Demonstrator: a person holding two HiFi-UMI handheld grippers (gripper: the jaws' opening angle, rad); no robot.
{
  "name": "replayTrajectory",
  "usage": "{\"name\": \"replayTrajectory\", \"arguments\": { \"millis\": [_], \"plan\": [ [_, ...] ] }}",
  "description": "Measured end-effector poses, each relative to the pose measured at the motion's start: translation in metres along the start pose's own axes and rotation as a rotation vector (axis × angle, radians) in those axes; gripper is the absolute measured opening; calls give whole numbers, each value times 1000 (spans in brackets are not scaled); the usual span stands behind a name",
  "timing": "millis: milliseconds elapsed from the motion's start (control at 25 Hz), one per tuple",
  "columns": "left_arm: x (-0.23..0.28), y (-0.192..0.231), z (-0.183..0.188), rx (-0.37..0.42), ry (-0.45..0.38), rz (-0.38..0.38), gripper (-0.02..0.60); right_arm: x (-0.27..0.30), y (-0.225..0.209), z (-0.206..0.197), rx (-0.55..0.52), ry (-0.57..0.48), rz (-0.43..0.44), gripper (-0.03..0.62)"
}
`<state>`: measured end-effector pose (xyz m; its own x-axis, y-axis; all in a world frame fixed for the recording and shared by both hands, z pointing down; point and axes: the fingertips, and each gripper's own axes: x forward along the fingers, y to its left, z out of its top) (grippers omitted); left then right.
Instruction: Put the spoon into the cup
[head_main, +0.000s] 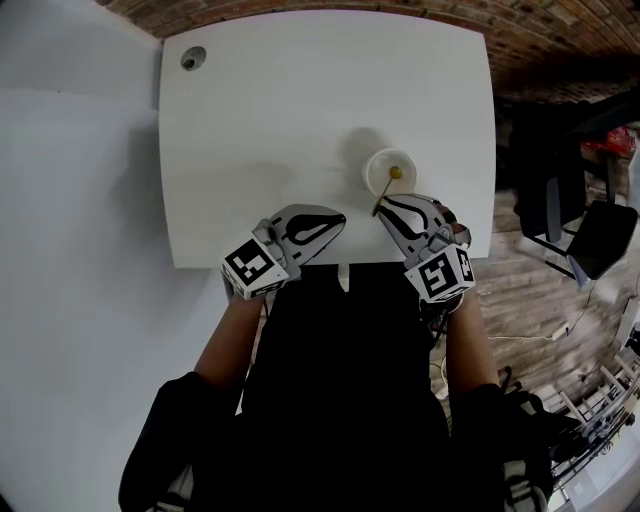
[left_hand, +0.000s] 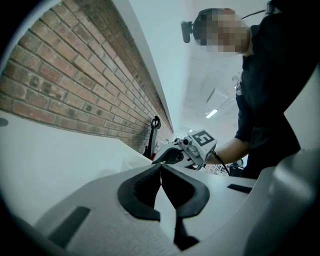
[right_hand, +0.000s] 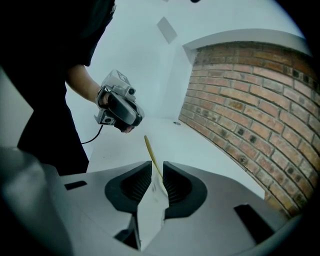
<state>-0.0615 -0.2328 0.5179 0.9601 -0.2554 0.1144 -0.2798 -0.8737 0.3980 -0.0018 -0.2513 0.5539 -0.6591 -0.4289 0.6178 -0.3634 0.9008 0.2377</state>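
A white cup (head_main: 383, 166) stands on the white table (head_main: 270, 120), right of centre. A thin golden spoon (head_main: 386, 190) slants from my right gripper (head_main: 381, 207) up over the cup's rim, its far end above the cup's opening. In the right gripper view the spoon's handle (right_hand: 151, 155) runs between the jaws, which are shut on it; the cup does not show there. My left gripper (head_main: 338, 218) hovers at the table's near edge, left of the spoon. Its jaws meet at the tips (left_hand: 161, 165) with nothing between them.
A round cable hole (head_main: 193, 58) sits in the table's far left corner. A brick wall (left_hand: 75, 85) runs behind the table. To the right, over the wooden floor, stands a black chair (head_main: 570, 215), with cables (head_main: 540, 335) lying nearby. The person's body is right at the near edge.
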Motion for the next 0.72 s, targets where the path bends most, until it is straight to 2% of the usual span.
{"name": "replayTrajectory", "arguments": {
  "millis": [280,480,600,720],
  "plan": [
    [-4,-5,6,8,-17,11,17,-15,-4,-1,80,-27,-40,74],
    [-11,-7,23,46,-39,15,17,-38,-17,31,156,-150,-105,48],
    [-14,-10,42,92,-60,18,17,-58,-30,57,237,-240,-147,25],
    [-16,-16,67,146,-95,12,17,-83,-43,86,263,-306,-183,13]
  ]
}}
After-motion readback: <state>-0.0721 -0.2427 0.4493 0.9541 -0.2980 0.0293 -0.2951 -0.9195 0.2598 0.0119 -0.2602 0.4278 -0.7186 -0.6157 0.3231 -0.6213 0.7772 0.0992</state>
